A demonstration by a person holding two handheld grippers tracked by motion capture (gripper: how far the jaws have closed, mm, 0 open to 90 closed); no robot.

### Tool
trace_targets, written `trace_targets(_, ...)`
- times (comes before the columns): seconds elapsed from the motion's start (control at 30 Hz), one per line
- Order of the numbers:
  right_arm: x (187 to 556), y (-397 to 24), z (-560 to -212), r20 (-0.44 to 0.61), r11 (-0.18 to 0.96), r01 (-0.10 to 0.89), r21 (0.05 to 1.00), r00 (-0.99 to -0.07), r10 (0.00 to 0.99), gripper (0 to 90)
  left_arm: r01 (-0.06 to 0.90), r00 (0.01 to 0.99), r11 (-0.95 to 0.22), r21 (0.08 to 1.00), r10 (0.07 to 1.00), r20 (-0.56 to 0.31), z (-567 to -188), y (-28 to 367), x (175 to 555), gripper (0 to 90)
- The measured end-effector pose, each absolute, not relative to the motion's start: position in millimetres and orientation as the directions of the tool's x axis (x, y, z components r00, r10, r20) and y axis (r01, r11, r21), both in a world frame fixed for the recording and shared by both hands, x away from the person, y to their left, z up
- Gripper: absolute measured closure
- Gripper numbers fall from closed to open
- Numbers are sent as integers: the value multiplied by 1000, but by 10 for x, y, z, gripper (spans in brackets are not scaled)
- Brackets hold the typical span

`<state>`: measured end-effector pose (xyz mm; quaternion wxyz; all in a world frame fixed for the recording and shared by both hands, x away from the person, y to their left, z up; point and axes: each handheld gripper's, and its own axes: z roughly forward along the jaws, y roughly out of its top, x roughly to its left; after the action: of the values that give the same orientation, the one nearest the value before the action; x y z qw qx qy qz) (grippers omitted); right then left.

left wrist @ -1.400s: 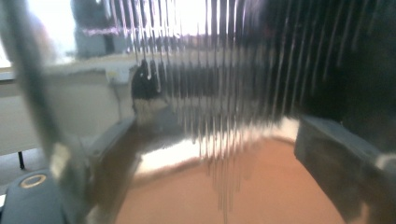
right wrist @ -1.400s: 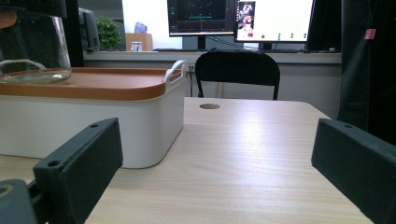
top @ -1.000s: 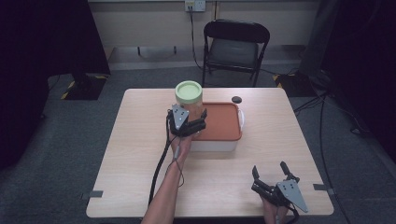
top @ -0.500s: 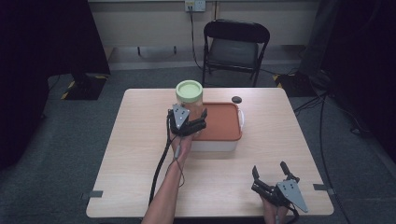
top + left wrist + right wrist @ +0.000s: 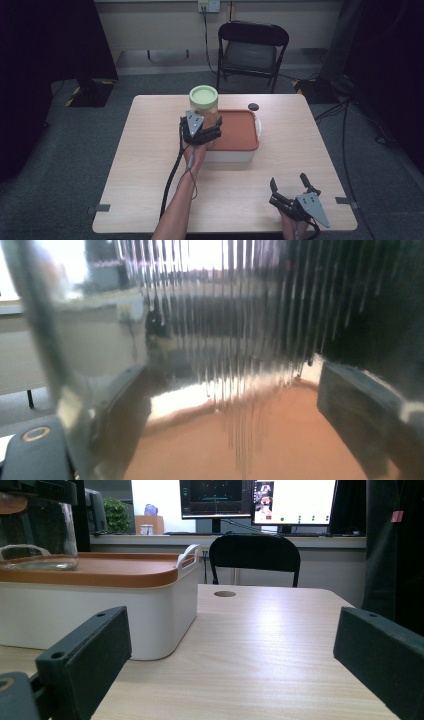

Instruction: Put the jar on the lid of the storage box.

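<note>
left gripper (image 5: 209, 134), jaws set around the ribbed glass jar (image 5: 204, 107) standing on the box lid (image 5: 237, 131) just ahead, should squeeze evenly and keep it upright; right gripper (image 5: 291, 188) rests wide open, empty.

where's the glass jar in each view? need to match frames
High view: glass jar, green lid, upper centre, standing on the box's left end, left gripper at it.
Left gripper view: ribbed glass close up, jar between the jaws.
Right gripper view: top left, jar on the lid.
Shared landmark: the orange lid.
</note>
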<state>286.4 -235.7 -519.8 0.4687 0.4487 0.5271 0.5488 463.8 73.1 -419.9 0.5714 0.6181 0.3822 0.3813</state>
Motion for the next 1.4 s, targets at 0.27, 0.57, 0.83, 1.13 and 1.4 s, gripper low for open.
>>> trace_targets(0.27, 2864, -2358, -5198, -2, -5, -41, 999, -159, 987, 11, 45, 419, -58, 997, 907, 34, -4191, 735, 4640, 111)
trace_targets(0.57, 2863, -2358, -5198, -2, -5, -42, 999, -161, 987, 11, 7, 421, -45, 999, 906, 38, -4159, 738, 4623, 93)
trace_targets(0.83, 2862, -2358, -5198, -2, -5, -42, 999, -165, 986, 11, 0, 430, -56, 998, 901, 50, -4163, 732, 4622, 0)
trace_targets(1.13, 2862, -2358, -5198, -1, -5, -42, 999, -163, 987, 11, -18, 427, -63, 998, 902, 64, -4149, 733, 4593, 0)
trace_targets(1.4, 2862, -2358, -5197, -2, -5, -41, 999, -162, 987, 11, -32, 443, -52, 998, 895, 61, -4155, 772, 4573, 0)
